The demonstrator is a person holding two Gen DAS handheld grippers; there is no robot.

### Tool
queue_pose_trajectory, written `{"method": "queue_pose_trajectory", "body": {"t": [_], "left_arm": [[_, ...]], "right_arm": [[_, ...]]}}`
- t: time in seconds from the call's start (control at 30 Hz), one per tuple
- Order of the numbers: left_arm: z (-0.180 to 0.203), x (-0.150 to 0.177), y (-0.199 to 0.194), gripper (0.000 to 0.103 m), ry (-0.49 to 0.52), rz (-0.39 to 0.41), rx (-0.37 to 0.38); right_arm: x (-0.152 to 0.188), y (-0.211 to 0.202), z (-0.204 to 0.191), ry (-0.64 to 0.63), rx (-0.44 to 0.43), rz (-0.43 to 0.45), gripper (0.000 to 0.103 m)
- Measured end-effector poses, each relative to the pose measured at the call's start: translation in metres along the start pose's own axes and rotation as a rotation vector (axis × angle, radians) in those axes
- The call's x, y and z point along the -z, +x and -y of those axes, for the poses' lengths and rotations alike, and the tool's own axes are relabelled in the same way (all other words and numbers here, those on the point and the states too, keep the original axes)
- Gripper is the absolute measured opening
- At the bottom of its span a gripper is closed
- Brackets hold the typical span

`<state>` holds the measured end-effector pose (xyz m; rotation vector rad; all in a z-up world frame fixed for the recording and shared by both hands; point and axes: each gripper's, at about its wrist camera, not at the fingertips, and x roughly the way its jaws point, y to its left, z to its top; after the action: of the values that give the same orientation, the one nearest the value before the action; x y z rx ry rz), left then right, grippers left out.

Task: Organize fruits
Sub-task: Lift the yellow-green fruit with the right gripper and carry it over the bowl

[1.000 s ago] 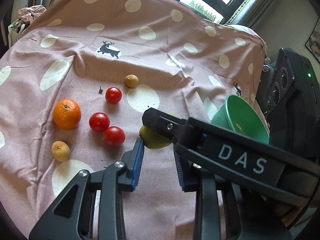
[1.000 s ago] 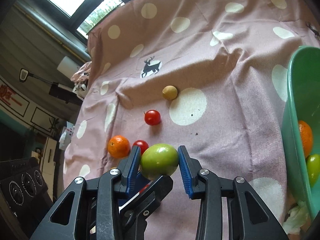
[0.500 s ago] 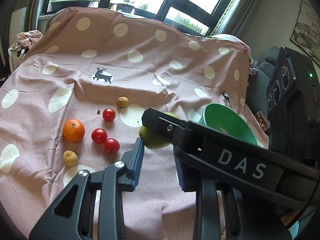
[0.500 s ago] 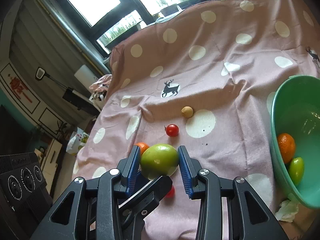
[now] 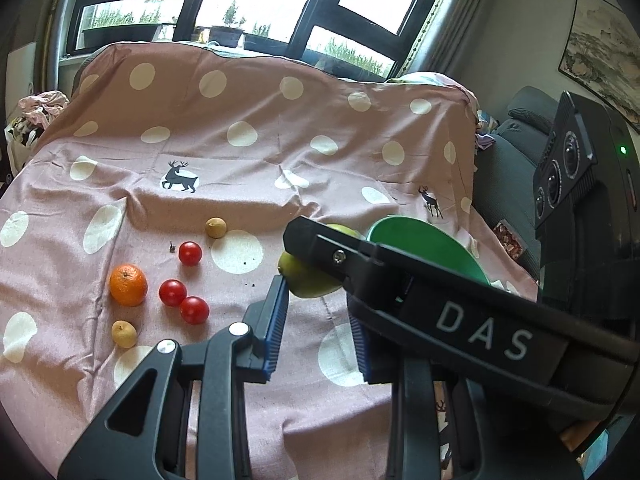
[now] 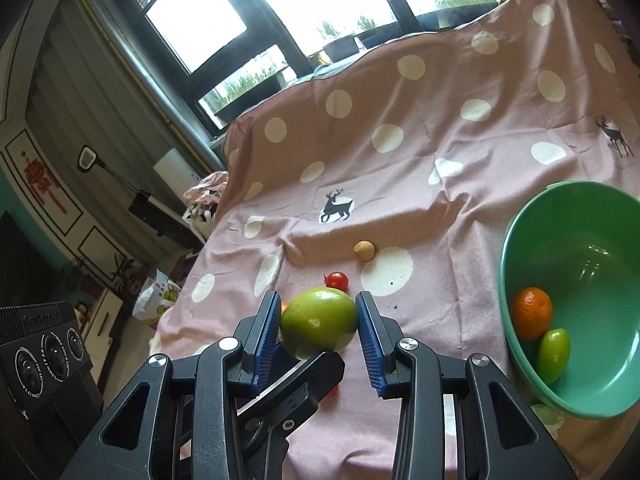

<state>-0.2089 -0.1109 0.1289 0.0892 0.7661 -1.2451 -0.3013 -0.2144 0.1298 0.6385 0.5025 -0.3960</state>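
Note:
My right gripper (image 6: 318,334) is shut on a big green fruit (image 6: 319,323) and holds it above the cloth; the fruit also shows in the left wrist view (image 5: 306,278) behind the right gripper's finger. A green bowl (image 6: 516,240) at the right holds an orange (image 6: 531,313) and a small green fruit (image 6: 553,350). My left gripper (image 5: 318,330) is open and empty above the cloth. On the cloth lie an orange (image 5: 128,284), three red tomatoes (image 5: 190,253) (image 5: 173,292) (image 5: 194,310) and two small yellow-brown fruits (image 5: 216,227) (image 5: 123,333).
A pink polka-dot cloth (image 5: 248,160) covers the table. The right gripper's body (image 5: 480,336) crosses the left wrist view in front of the bowl (image 5: 424,240). Windows are behind; a dark sofa (image 5: 516,152) is at the right.
Both grippers have risen and drawn back, so the fruits look smaller. The right gripper still holds the green fruit; more of the bowl shows on its right.

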Motion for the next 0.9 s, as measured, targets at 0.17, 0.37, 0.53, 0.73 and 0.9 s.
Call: {"method": "queue_pose_trajectory", "body": {"t": [0.17,0.37,0.53,0.73,0.9], "left_arm": [[0.018,-0.005,0.005,0.029,0.042,-0.001,0.019],[0.038,-0.009,0.015,0.029,0.086,-0.012,0.051],[0.057,-0.01,0.026,0.029,0.12,-0.032,0.08],[0.078,-0.011,0.042,0.029,0.159,-0.063,0.116],[0.093,-0.009,0.052,0.029,0.183,-0.088,0.139]], "right_arm": [[-0.004,-0.016,0.009,0.017,0.013,0.041,0.041],[-0.008,-0.031,0.025,0.046,0.037,0.082,0.041],[-0.01,-0.044,0.043,0.086,0.06,0.108,0.041],[-0.011,-0.058,0.063,0.136,0.098,0.133,0.041],[-0.01,-0.067,0.079,0.167,0.127,0.147,0.041]]}}
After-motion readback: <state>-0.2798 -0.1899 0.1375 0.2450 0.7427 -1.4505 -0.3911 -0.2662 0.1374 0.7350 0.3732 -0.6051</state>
